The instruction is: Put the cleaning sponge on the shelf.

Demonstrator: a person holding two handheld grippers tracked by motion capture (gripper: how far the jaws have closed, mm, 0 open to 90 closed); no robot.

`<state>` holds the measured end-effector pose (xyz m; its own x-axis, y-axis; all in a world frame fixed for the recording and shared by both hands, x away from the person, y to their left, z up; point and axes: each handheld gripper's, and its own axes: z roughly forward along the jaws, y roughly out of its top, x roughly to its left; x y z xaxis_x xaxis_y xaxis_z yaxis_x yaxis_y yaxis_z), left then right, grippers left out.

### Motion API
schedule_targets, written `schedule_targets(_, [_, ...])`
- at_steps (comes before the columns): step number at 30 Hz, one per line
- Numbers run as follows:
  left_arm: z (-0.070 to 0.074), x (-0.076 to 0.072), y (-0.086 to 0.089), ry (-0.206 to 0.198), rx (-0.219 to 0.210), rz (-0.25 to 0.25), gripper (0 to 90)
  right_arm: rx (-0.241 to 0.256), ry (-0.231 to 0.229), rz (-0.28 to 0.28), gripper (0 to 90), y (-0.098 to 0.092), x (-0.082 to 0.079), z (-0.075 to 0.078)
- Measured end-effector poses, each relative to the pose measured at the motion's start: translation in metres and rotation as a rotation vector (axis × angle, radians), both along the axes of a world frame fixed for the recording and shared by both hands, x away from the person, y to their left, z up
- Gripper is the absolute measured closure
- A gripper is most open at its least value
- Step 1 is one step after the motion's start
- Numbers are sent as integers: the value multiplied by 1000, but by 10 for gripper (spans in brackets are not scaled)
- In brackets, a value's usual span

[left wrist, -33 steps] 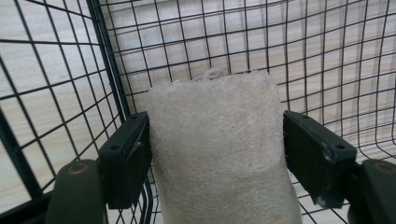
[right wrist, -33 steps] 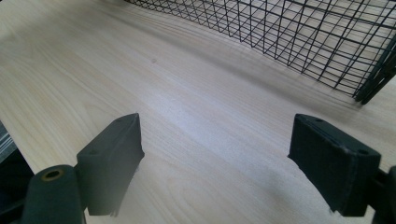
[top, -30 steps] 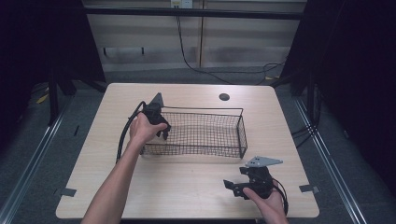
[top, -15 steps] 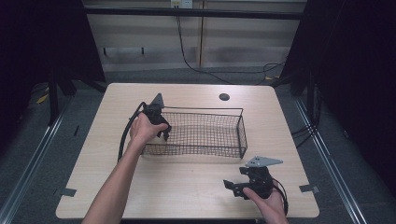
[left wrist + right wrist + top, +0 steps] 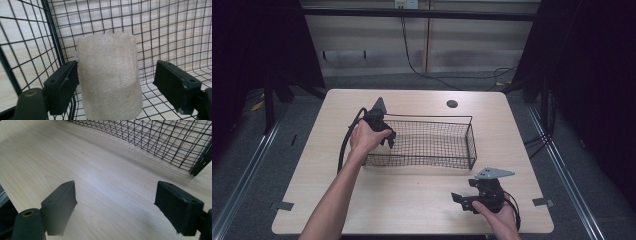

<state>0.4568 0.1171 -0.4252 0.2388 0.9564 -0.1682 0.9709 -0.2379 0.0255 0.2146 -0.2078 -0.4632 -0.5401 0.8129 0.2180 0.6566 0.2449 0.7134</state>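
Pale wooden table (image 5: 412, 200), dark surroundings

A pale, rough loofah (image 5: 108, 75) is seen standing upright inside the black wire basket (image 5: 447, 145), close to one corner. It is shaped like a short roll. Its left side is touched by one jaw.

Light wood counter (image 5: 412, 200) with rounded corners, pale grain, pretty bare. Black wire basket (image 5: 432, 145) sitting on it around the middle, a bit toward the far side, long way running left to right. Small dark round grommet hole (image 5: 452, 104) near the far edge, right of center. Right tool (image 5: 462, 200) resting down on the wood at the near right corner, well apart from the basket.
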Motion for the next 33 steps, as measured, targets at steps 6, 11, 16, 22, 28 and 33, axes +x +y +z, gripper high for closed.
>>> schedule_targets(6, [4,-3,6,-2,-39,-17,184,1,-1,-1,166,0,0,0])
schedule_targets(11, [11,-8,11,-32,-86,-30,182,1,-4,0,166,0,0,0])
schedule_targets(16, [18,-11,19,-64,-136,-56,181,0,-3,-1,166,0,1,0])
schedule_targets(22, [28,-16,26,-104,-194,-80,181,0,-1,-3,166,0,0,0])
schedule_targets(28, [34,-22,31,-131,-228,-131,183,0,-1,-2,166,0,0,0])
schedule_targets(33, [35,-27,36,-164,-246,-170,196,1,-1,-2,166,0,1,0])
